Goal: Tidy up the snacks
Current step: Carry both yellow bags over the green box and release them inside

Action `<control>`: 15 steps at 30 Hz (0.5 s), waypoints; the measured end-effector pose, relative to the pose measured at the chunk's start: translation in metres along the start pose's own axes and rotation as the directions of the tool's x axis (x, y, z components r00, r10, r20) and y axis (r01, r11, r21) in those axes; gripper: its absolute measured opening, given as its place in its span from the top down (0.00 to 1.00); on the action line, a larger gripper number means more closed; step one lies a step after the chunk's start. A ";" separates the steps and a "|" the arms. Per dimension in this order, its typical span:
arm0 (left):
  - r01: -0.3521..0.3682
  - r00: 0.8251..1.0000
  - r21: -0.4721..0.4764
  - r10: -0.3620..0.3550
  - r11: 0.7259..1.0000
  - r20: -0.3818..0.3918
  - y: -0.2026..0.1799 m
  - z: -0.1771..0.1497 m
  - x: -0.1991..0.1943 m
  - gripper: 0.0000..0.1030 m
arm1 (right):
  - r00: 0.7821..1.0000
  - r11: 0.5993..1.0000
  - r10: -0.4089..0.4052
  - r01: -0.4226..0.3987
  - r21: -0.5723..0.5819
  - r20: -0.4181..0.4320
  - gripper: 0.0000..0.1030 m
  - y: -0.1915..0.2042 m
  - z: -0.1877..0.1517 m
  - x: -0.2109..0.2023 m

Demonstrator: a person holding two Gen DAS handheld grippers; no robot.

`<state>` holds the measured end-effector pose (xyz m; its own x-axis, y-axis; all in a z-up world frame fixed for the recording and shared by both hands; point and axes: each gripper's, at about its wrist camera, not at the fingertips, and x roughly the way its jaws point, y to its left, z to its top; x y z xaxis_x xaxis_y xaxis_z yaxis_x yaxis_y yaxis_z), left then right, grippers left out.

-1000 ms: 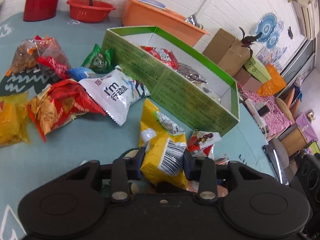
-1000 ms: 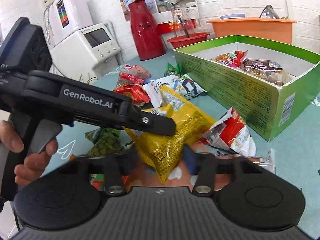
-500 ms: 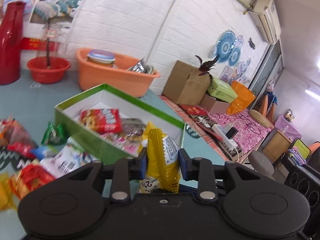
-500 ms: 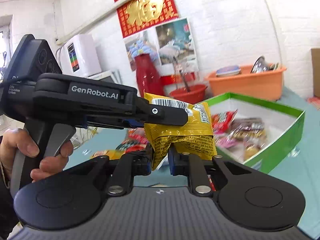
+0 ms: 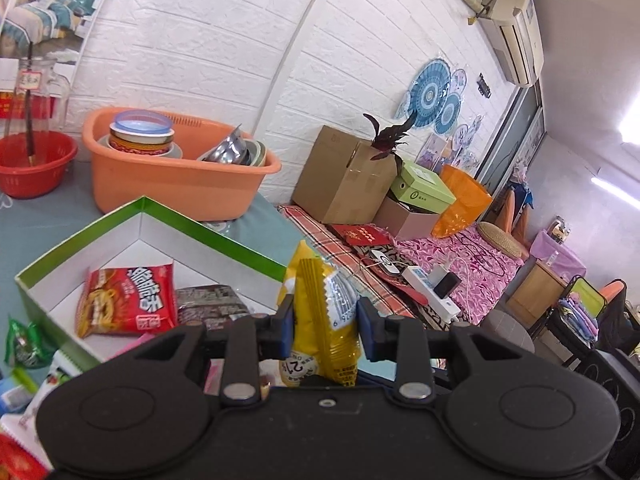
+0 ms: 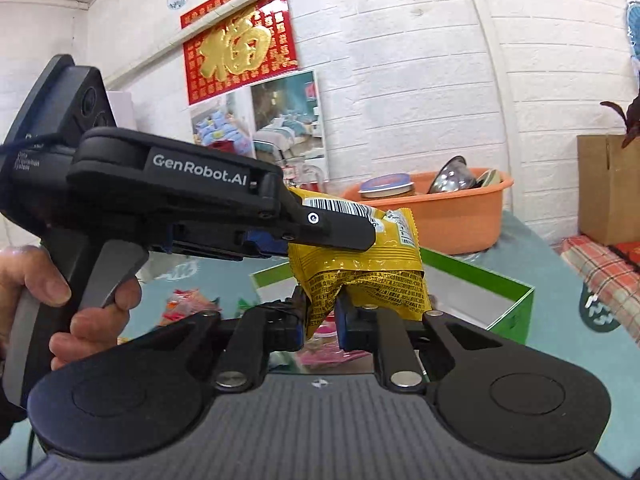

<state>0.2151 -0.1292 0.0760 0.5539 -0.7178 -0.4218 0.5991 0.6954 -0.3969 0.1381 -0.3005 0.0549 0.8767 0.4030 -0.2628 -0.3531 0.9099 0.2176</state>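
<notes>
Both grippers hold one yellow snack bag (image 5: pixel 324 312) in the air. My left gripper (image 5: pixel 325 322) is shut on its body. From below, my right gripper (image 6: pixel 322 318) is shut on a lower corner of the same yellow snack bag (image 6: pixel 360 264). The left gripper (image 6: pixel 280 220) shows in the right wrist view, reaching in from the left with a hand on its trigger. Below and beyond the bag lies the open green box (image 5: pixel 224 236), holding a red noodle packet (image 5: pixel 128 300) and a dark packet (image 5: pixel 216 306). The green box (image 6: pixel 508 300) sits behind the bag.
An orange tub (image 5: pixel 176 172) of bowls and a red basin (image 5: pixel 32 168) stand behind the box on the teal table. Loose snack packets (image 5: pixel 24 348) lie left of the box. Cardboard boxes (image 5: pixel 344 176) and a cluttered pink-covered surface are off to the right.
The yellow bag was lifted off the table by the left gripper. The right gripper closed on its lower corner. Both hands rose, and the box now sits below the bag.
</notes>
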 end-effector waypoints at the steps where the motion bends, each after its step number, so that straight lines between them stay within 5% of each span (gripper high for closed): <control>1: 0.001 1.000 -0.002 -0.001 1.000 -0.005 0.003 0.002 0.008 0.42 | 1.000 1.000 -0.008 0.008 -0.002 -0.001 0.75 -0.004 0.000 0.004; 6: -0.007 0.999 -0.026 0.006 1.000 -0.032 0.019 0.004 0.039 0.37 | 0.999 0.999 -0.053 0.052 -0.015 -0.014 0.75 -0.023 -0.008 0.025; 7: -0.022 0.999 -0.029 0.021 0.999 -0.042 0.022 0.003 0.046 0.22 | 0.997 0.997 -0.071 0.071 -0.026 -0.011 0.71 -0.024 -0.011 0.030; 9: -0.068 0.997 -0.030 0.066 0.997 -0.049 0.027 -0.001 0.051 0.00 | 0.991 0.990 -0.130 0.131 -0.048 0.003 0.55 -0.029 -0.018 0.040; 13: -0.173 0.985 -0.004 0.172 0.985 -0.030 0.035 -0.008 0.047 0.00 | 0.990 0.989 -0.140 0.140 -0.041 -0.005 0.25 -0.037 -0.027 0.044; 15: -0.183 0.983 -0.021 0.182 0.983 -0.040 0.040 -0.008 0.042 0.00 | 0.989 0.988 -0.149 0.149 -0.039 -0.002 0.17 -0.036 -0.028 0.040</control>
<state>0.2575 -0.1311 0.0361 0.6300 -0.5776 -0.5191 0.4755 0.8154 -0.3302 0.1770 -0.3142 0.0106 0.9187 0.2634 -0.2943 -0.2314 0.9628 0.1392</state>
